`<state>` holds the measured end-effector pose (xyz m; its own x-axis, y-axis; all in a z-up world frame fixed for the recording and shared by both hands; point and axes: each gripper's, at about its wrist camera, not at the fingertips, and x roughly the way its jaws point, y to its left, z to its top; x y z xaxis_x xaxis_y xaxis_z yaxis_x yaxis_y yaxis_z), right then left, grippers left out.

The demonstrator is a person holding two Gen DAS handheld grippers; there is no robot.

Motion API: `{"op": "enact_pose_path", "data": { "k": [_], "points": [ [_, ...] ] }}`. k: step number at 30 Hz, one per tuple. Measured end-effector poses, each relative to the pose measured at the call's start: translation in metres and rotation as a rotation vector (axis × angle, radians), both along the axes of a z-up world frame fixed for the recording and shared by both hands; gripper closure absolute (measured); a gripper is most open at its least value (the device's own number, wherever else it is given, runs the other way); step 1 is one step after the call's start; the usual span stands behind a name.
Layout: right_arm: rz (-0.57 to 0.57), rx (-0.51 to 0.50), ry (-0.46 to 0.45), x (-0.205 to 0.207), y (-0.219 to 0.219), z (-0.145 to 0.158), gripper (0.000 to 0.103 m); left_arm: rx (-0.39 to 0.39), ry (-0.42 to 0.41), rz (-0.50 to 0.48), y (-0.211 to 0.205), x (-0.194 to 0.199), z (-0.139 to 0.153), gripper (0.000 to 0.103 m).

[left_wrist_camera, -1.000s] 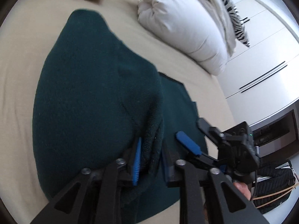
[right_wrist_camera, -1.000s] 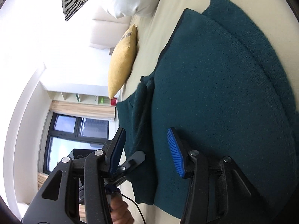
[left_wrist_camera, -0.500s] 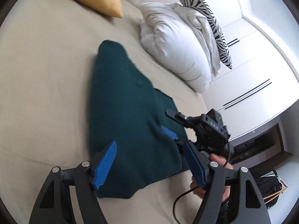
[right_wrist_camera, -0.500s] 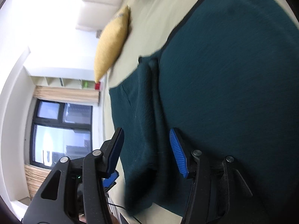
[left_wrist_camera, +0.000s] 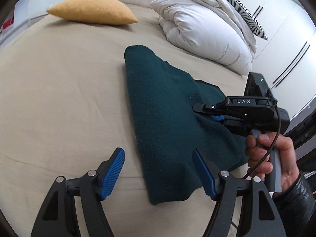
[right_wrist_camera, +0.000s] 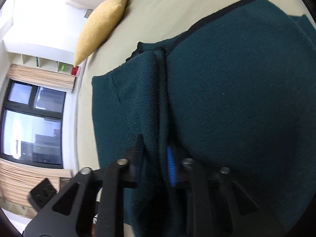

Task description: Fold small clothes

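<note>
Mid-fold: green garment [left_wrist_camera: 167,106] lies on the bed [left_wrist_camera: 59,98]. Left gripper [left_wrist_camera: 158,174] has just opened, empty, above the hem. Right gripper [right_wrist_camera: 156,158] has just closed, pinching a cloth ridge. Next, probably: right carries that fold across.

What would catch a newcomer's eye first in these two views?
The dark green garment lying in a long fold across the middle of the beige bed. The right tongs have just closed on a bunched ridge of it, while the left tongs gape open above its near end.
</note>
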<state>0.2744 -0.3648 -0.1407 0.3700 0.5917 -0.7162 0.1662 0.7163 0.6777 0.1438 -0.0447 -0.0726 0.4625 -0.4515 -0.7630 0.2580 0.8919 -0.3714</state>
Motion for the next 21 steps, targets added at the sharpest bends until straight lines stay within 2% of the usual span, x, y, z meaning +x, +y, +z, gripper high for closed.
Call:
{"op": "enact_pose_path", "data": {
  "k": [10, 21],
  "points": [
    [-0.007, -0.102, -0.085, -0.015, -0.001, 0.020, 0.092, 0.063, -0.009, 0.014, -0.002, 0.000, -0.001, 0.030],
    [-0.058, -0.158, -0.162, -0.047, -0.038, 0.039, 0.093, 0.137, -0.027, -0.016, -0.034, 0.002, 0.001, 0.029]
  ]
}}
